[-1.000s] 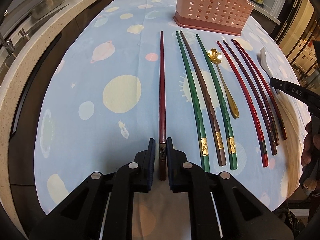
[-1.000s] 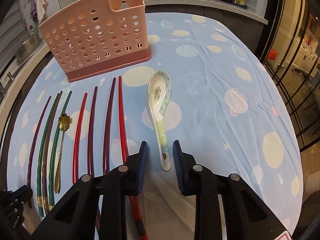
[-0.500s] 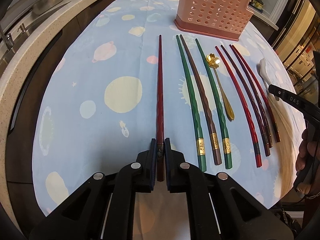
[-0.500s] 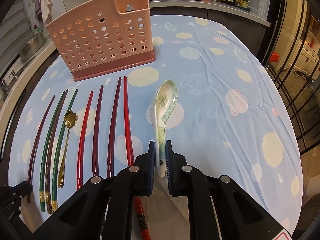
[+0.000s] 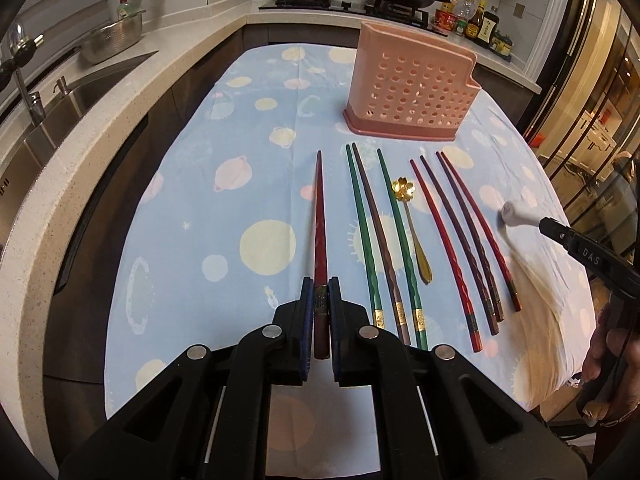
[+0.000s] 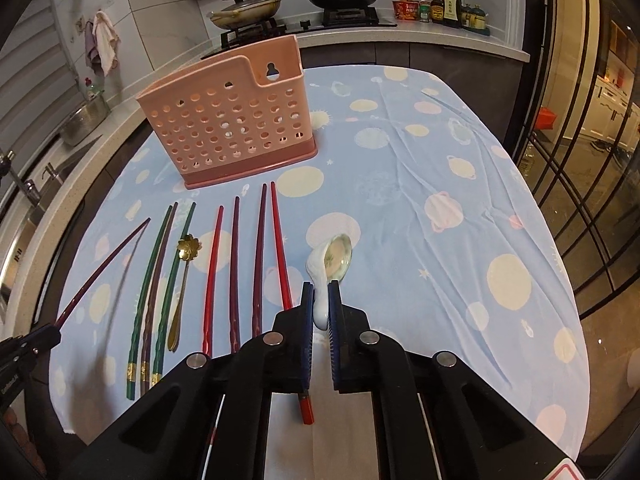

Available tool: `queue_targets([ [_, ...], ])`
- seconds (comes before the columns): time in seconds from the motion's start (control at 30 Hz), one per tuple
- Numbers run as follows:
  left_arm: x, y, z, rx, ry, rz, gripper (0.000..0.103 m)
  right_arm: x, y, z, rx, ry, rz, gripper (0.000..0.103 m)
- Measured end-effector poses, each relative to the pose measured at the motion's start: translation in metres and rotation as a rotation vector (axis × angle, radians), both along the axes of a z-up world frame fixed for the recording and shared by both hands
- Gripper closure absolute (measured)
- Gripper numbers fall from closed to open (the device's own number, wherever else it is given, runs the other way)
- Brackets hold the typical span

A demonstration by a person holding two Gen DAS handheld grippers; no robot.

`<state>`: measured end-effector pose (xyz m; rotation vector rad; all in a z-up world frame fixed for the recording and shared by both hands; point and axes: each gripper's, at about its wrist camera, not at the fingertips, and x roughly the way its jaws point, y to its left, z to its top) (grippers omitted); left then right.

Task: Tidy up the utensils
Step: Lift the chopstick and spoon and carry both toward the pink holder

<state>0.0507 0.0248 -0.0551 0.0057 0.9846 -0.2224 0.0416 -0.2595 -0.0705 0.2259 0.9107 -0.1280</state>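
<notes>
My left gripper (image 5: 321, 298) is shut on the thick end of a dark red chopstick (image 5: 319, 224), which is lifted off the cloth and points toward the pink perforated utensil holder (image 5: 412, 88). My right gripper (image 6: 321, 304) is shut on the handle of a white ceramic spoon (image 6: 334, 258), raised above the table with its bowl tilted forward. On the cloth lie green and brown chopsticks (image 5: 384, 240), a gold flower-headed spoon (image 5: 410, 224) and several red and maroon chopsticks (image 5: 460, 236). The holder (image 6: 228, 120) stands at the far side of the row.
A blue planet-print cloth (image 5: 240, 184) covers the table. A stone counter with a sink (image 5: 80, 92) runs along the left. Pans sit on the stove (image 6: 296, 12) behind, beside sauce bottles (image 6: 444, 4). A person's hand (image 5: 612, 344) holds the right gripper at the table's right edge.
Both grippers closed, the left on the dark red chopstick and the right on the white spoon's handle. Both then rose, lifting the chopstick and the spoon off the cloth.
</notes>
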Motion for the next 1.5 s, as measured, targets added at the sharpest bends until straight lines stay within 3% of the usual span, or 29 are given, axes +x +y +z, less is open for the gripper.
queue_targets([
  [0.33, 0.011, -0.002, 0.053, -0.039, -0.121, -0.004, 0.096, -0.005, -0.002, 0.034, 0.004, -0.071, 0.010, 0.097],
  [0.77, 0.046, -0.010, 0.106, -0.046, -0.250, -0.009, 0.096, 0.019, -0.004, 0.068, 0.046, -0.144, 0.036, 0.097],
  [1.13, 0.086, -0.036, 0.189, -0.085, -0.428, -0.059, 0.096, 0.079, -0.018, 0.115, 0.117, -0.242, 0.057, 0.097],
  [1.3, 0.108, -0.052, 0.234, -0.119, -0.533, -0.071, 0.096, 0.118, -0.030, 0.133, 0.201, -0.287, 0.057, 0.097],
  [1.5, 0.134, -0.068, 0.253, -0.135, -0.591, -0.074, 0.096, 0.158, -0.036, 0.144, 0.226, -0.340, 0.042, 0.097],
])
